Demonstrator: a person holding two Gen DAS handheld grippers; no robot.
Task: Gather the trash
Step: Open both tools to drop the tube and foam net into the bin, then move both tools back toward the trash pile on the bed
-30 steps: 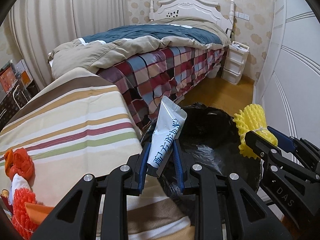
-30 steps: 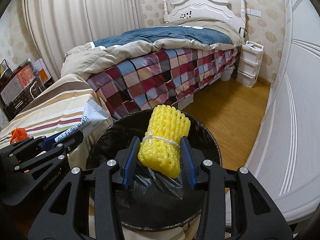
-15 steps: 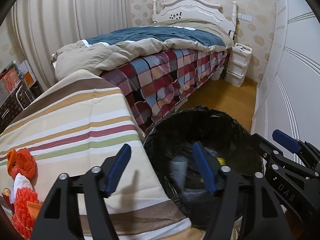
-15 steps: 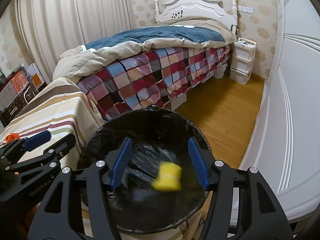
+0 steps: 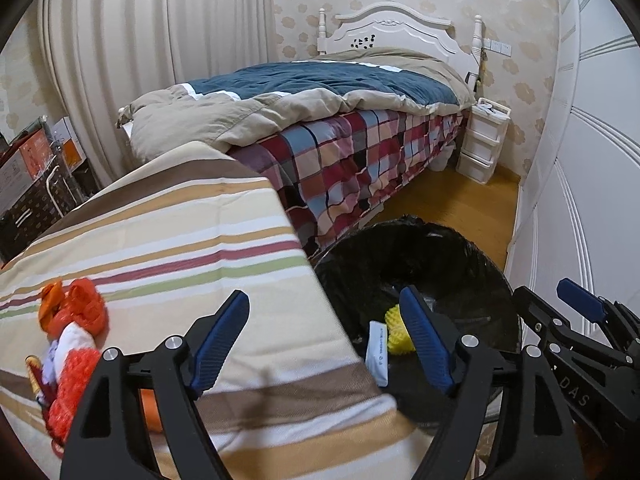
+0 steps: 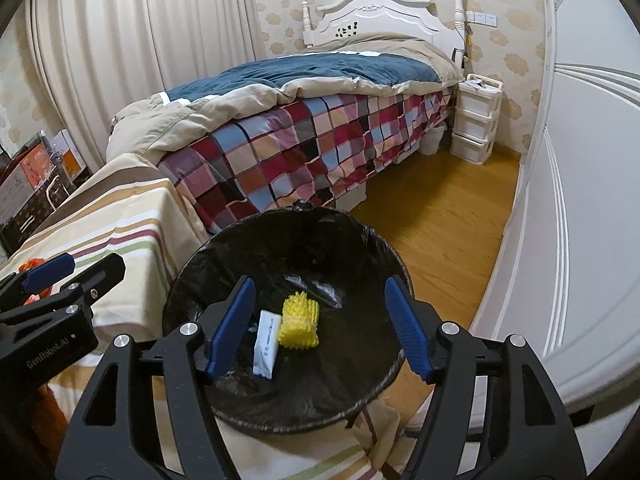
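A black-lined trash bin (image 6: 200, 264) stands beside the striped table. Inside it lie a yellow foam net (image 6: 300, 322) and a white tube (image 6: 267, 338). My right gripper (image 6: 318, 320) is open and empty above the bin. My left gripper (image 5: 324, 338) is open and empty over the table's right edge, next to the bin (image 5: 472, 248); the foam net (image 5: 396, 332) and the tube (image 5: 378, 352) show between its fingers. Orange and red trash (image 5: 74, 312) lies on the striped tablecloth (image 5: 180, 240) at the left.
A bed with a plaid cover (image 5: 360, 152) stands behind the bin. A white drawer unit (image 5: 482, 140) is by the far wall. White wardrobe doors (image 6: 580, 200) run along the right. Boxes (image 5: 28, 160) sit at far left. Wood floor (image 6: 440, 216) lies between.
Both grippers opened: the tube and the yellow foam net fell from them into the bin and now lie at its bottom. The left gripper shifted left over the table edge.
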